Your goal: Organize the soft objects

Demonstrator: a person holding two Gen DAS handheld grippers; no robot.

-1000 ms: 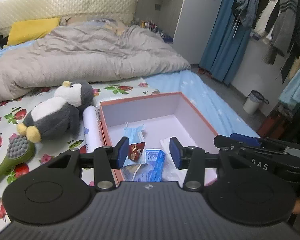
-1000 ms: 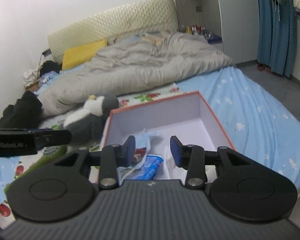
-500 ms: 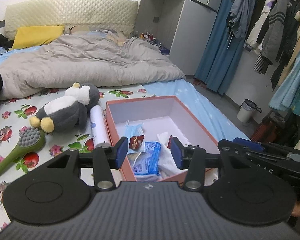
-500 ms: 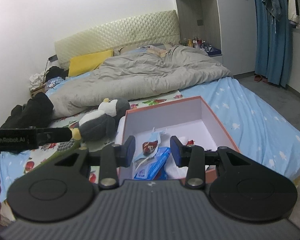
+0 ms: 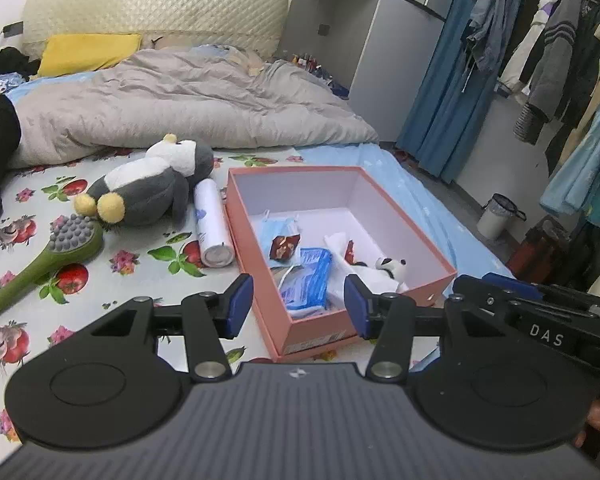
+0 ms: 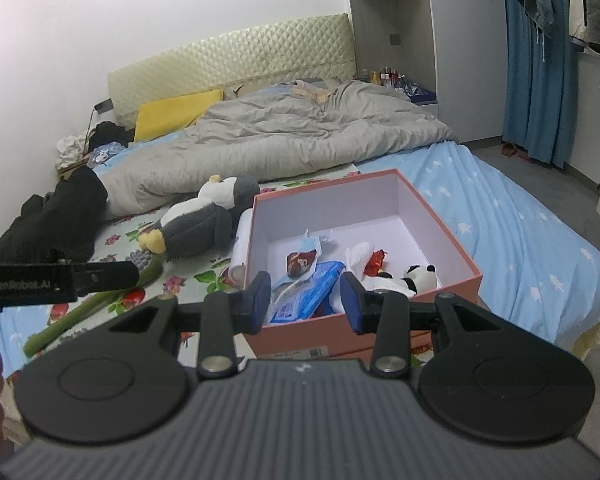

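The near wall of the pink box (image 5: pixel 312 334) is partly covered by the left tongs (image 5: pixel 299 306) and their body. In the right wrist view, the white roll (image 6: pixel 239 254) is mostly concealed behind the box's left wall. The handle of the green brush (image 5: pixel 40 264) is cut off by the left edge of the left wrist view. The label on the near wall of the box (image 6: pixel 300 354) is too small to be read. The bottles (image 6: pixel 386 77) beside the headboard cannot be identified. The items beneath the blue packet (image 5: pixel 306 280) are covered.

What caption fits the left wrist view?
Open left gripper hovers before pink box of soft items; plush penguin lies beside it.
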